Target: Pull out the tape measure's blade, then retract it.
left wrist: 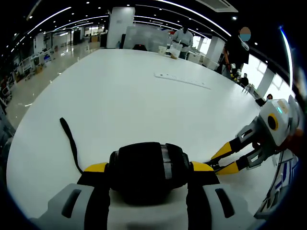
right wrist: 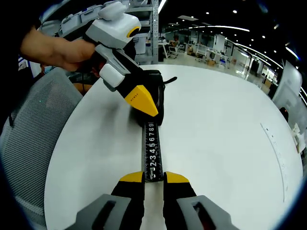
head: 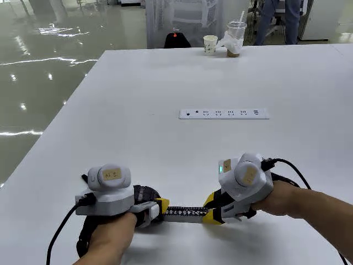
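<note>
1. My left gripper (head: 157, 210) lies low on the white counter (head: 165, 83). Its jaws pinch the tape measure's black case (head: 144, 197) from both sides. In the left gripper view the yellow tips sit tight against the case's flanks.
2. My left hand (head: 110, 237) wraps the gripper body from behind, knuckles up. The forearm comes in from the near edge and the gripper points across toward the other gripper.
3. The blade (head: 185, 211) runs out of the case as a short, flat, dark strip lying on the counter, numbers facing up. Only a little of it is drawn out.
4. My right gripper (head: 210, 210) meets the far end of the blade from the case. Its jaws are drawn in narrow and pinch that end between the yellow tips. In the right gripper view the strip runs straight from the tips back to the case.
5. My right hand (head: 281, 199) grips its body from the side opposite the case. The wrist is level, the forearm reaches in from the right, and the gripper is rolled so one tip rides above the other.
6. The two grippers face each other nose to nose along the blade, near but not touching.
7. A black strap (left wrist: 71, 143) trails from the case across the counter, on the side away from the blade.
8. A white power strip (head: 223, 114) lies flat well beyond the case, toward the middle of the counter. A paper cup (head: 210, 44) stands farther off still, at the far edge.
</note>
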Demonstrator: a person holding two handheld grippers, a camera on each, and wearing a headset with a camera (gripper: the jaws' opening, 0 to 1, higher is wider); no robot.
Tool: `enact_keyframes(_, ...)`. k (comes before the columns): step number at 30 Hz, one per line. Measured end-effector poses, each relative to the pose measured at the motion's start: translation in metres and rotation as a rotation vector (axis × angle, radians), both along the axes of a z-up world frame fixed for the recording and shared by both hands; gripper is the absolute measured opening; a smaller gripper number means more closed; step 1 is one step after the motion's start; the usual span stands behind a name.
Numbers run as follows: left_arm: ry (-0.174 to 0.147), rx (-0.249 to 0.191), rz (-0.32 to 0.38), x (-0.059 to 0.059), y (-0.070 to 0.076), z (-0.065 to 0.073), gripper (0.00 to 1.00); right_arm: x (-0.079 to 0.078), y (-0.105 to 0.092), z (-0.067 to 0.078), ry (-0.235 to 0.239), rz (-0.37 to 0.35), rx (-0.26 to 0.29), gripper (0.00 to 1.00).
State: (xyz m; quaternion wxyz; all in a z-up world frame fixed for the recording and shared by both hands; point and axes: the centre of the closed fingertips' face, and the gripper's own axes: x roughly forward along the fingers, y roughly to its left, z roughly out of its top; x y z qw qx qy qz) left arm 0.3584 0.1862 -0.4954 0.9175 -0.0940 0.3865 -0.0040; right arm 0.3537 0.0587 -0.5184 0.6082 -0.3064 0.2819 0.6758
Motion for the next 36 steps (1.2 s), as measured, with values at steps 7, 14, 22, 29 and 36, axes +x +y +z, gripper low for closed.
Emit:
enact_keyframes(7, 0.001, -0.002, -0.001, 0.000, 0.000, 0.000, 0.59, -0.001, 0.007, 0.000, 0.002, 0.001, 0.006, 0.11)
enact_keyframes(14, 0.002, -0.004, 0.000, 0.000, 0.000, 0.000, 0.60, -0.002, 0.014, 0.000, 0.000, 0.006, 0.012, 0.11)
enact_keyframes(22, 0.002, -0.006, 0.002, 0.000, 0.000, 0.000, 0.60, -0.002, 0.021, -0.001, 0.001, 0.011, 0.015, 0.11)
enact_keyframes(29, 0.003, -0.008, 0.003, 0.000, 0.000, 0.000, 0.60, -0.004, 0.029, 0.000, 0.003, 0.013, 0.022, 0.11)
enact_keyframes(36, 0.003, -0.011, 0.006, 0.000, 0.001, -0.001, 0.60, -0.003, 0.034, -0.001, -0.002, 0.015, 0.026, 0.11)
